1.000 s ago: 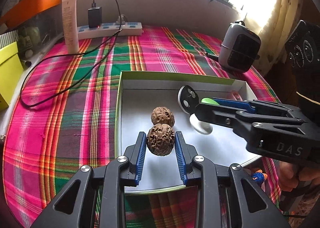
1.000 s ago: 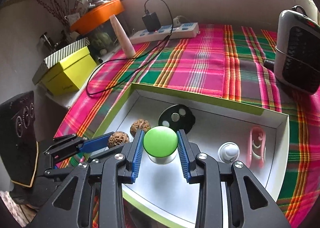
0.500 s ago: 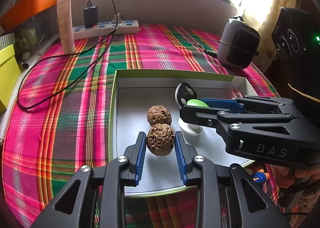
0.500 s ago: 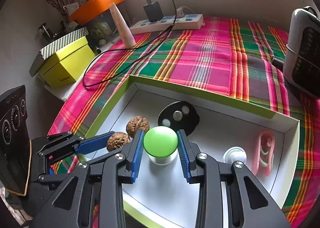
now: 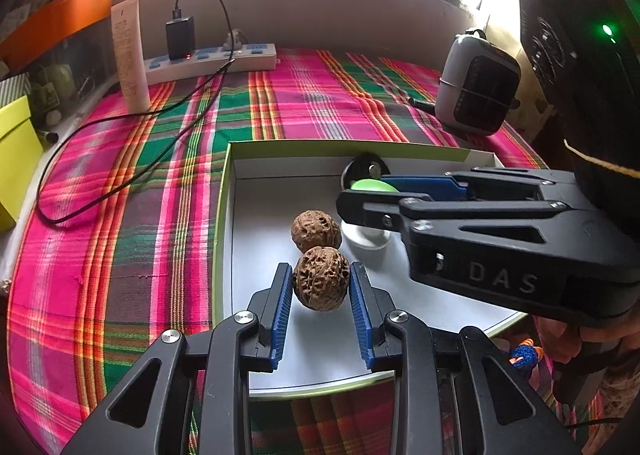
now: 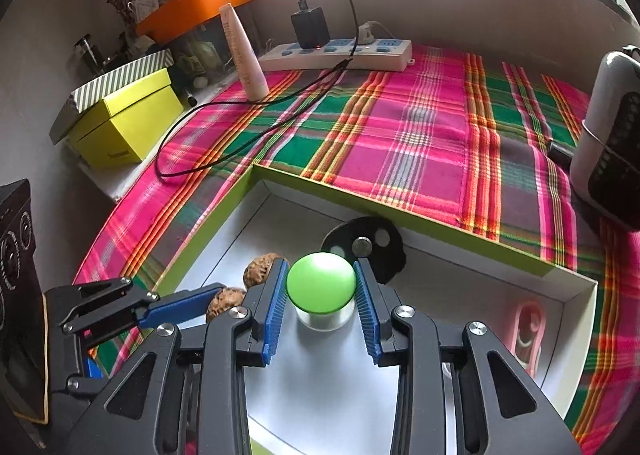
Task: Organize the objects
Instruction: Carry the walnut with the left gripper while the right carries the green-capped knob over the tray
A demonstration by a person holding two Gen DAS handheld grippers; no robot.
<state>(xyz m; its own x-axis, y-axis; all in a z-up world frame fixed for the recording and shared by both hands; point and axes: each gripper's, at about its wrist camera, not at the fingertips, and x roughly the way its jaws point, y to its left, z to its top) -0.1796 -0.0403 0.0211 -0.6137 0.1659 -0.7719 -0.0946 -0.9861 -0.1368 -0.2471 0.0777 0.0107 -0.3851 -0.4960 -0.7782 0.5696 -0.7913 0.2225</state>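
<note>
A white tray with a green rim [image 5: 223, 191] [image 6: 360, 205] lies on the plaid cloth. My left gripper [image 5: 322, 287] is shut on a brown walnut [image 5: 322, 279], held over the tray's near left part; it also shows in the right wrist view [image 6: 226, 301]. A second walnut [image 5: 316, 230] [image 6: 260, 275] lies just behind it. My right gripper [image 6: 321, 289] is shut on a green-capped white knob [image 6: 321, 283], and it reaches in from the right in the left wrist view [image 5: 370, 199]. A black disc [image 6: 364, 247] lies behind the knob. A pink clip [image 6: 526, 327] lies at the tray's right.
A power strip [image 5: 208, 61] with a black charger and trailing cable [image 5: 120, 123] lies at the back. A cream tube [image 5: 130, 55] stands at the back left. A small grey heater [image 5: 476, 89] stands at the right. Yellow boxes [image 6: 128, 123] sit off the table's left.
Both grippers keep their grip. The right gripper with the green knob has moved left toward the walnuts, and both views have shifted slightly over the tray.
</note>
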